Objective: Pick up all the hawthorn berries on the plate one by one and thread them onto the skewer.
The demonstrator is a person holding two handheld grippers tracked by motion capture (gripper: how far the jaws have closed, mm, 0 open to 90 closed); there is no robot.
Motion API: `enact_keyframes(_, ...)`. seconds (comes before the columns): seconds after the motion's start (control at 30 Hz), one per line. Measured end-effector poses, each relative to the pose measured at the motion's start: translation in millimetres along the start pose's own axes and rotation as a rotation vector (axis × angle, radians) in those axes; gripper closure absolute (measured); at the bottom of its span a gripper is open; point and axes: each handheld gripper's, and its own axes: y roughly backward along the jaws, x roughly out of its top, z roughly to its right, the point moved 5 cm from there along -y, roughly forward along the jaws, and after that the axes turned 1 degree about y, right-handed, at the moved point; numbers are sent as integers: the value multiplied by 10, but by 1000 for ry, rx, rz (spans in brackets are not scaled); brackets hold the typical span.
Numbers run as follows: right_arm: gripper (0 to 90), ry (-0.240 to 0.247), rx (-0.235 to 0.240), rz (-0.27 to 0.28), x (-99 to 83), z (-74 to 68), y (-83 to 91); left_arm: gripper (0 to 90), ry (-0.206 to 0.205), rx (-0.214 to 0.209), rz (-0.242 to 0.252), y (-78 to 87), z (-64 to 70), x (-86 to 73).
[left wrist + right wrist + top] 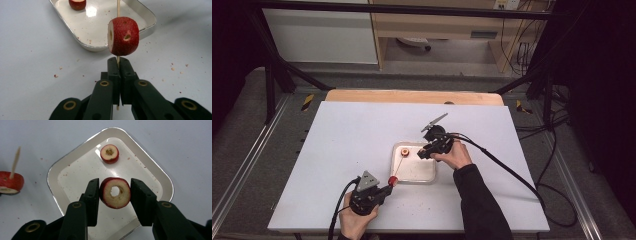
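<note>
My left gripper (pixel 117 65) has its jaws pressed together on a thin wooden skewer (pixel 118 7), pinching it just below a red fruit ring (pixel 123 36) already threaded on the stick. The skewer runs up between the jaws, through the ring, and on past the top of the left gripper view; a short stub pokes out beneath the jaws. The threaded ring sits just above the jaw tips, its pale cut face turned to the left, with a small hole in the red skin facing the camera.

My right gripper (pixel 115 192) has a second ring (pixel 115 192) between its jaws. The left jaw touches the ring's red rim; the right jaw stands just beside it with a narrow gap showing (so the hold is at best partial, and I cannot tell whether it is firm). This ring faces the camera, pale flesh around a round cored hole, and it hangs over the tray (pixel 155 171).

The tray is a shallow metal one with rounded corners, lying on the white table (pixel 337 145). A third ring (pixel 109 153) lies flat in it, near the far corner in the right gripper view. Red and pale crumbs speckle the tray floor and the table around it.

In the high view the left gripper is near the table's front edge, just off the tray's near corner; the right gripper is at the tray's right side.
</note>
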Motion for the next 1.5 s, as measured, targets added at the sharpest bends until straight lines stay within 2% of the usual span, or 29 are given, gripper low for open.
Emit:
enact_keyframes(0.37, 610, -225, 22, 286, -206, -45, 292, 884, 10, -17, 25, -68, 170, 64)
enact_keyframes(0.53, 611, -333, 55, 423, -285, -38, 385, 884, 28, -33, 30, -114, 260, 79)
enact_keyframes(0.7, 611, -413, 95, 536, -361, -54, 399, 883, 49, -41, 34, -158, 334, 113)
enact_keyframes(0.87, 611, -462, 105, 632, -405, -74, 394, 883, 62, -50, 38, -198, 407, 154)
enact_keyframes(1.07, 611, -495, 96, 728, -427, -106, 419, 882, 69, -44, 45, -246, 472, 193)
enact_keyframes(1.3, 611, -517, 102, 793, -416, -135, 436, 882, 73, -49, 45, -295, 542, 242)
enact_keyframes(1.5, 611, -519, 105, 826, -410, -152, 465, 882, 88, -52, 46, -339, 559, 260)
